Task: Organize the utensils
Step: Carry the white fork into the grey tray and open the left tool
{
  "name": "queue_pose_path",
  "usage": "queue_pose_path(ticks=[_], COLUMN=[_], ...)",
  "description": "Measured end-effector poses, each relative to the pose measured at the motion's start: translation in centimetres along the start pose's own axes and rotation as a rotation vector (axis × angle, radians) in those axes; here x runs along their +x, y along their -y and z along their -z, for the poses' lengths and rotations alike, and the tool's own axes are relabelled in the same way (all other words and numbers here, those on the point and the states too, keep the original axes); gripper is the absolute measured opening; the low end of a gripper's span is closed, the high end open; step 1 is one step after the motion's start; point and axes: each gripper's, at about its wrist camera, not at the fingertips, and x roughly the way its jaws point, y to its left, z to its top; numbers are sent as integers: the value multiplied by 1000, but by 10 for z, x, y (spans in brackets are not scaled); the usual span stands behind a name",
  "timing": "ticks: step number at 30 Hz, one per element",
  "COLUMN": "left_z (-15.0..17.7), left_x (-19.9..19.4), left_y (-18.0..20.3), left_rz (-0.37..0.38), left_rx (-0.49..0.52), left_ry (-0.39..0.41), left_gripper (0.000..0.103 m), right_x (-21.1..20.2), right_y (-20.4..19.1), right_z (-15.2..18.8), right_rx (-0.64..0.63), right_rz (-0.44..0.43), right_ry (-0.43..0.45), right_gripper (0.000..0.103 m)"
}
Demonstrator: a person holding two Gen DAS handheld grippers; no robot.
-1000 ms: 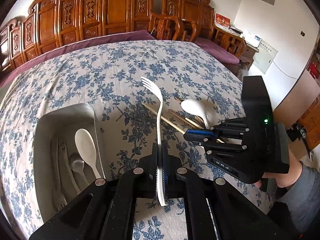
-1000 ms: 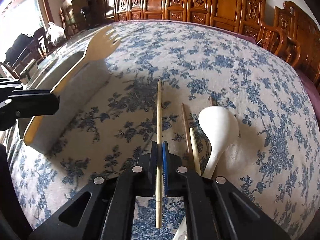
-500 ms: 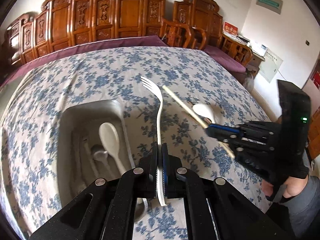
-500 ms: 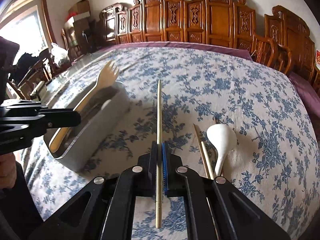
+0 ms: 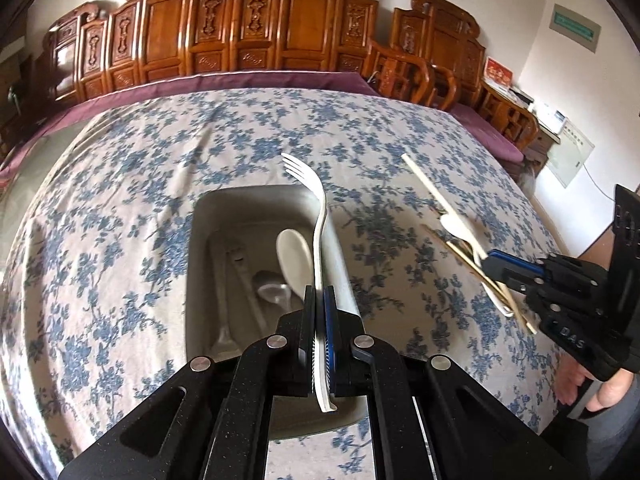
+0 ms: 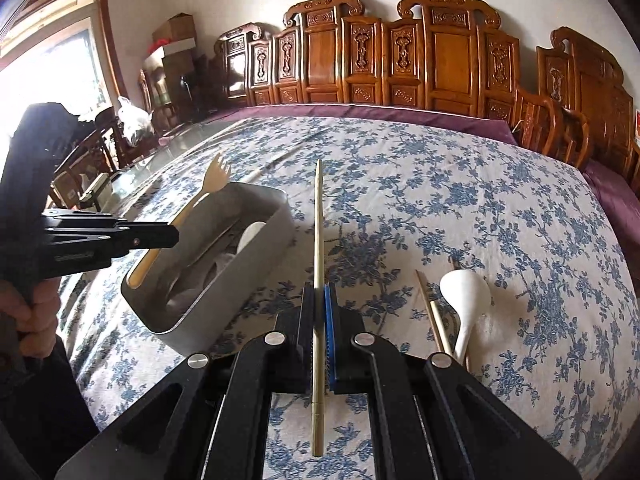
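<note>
The bin (image 6: 224, 280) sits on the tablecloth (image 6: 460, 208) left of the right gripper (image 6: 319, 300) — a spoon (image 6: 466, 300) and chopsticks (image 6: 434, 320) lie to its right.

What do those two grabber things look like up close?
Both grippers, left and right, are black plastic with silver round bolts. One pad on each is blue, the other black. The right one has pale letters on its side and a grey sleeve behind it.
</note>
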Motion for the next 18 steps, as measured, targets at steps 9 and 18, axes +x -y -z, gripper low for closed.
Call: queue_pose_path(ticks=[9, 18], left_z=[10, 15], left_x=[22, 41], left_y=[-17, -25], left_rz=[-45, -69], left_rx=[-19, -23], left_ry=[-56, -102], left_gripper=[3, 3], right_x=[2, 10], right_y=[-18, -27], right_z=[2, 4], right_rx=[-24, -23], right_rz=[-19, -25], right_ry=[-7, -24], right_gripper=[6, 6])
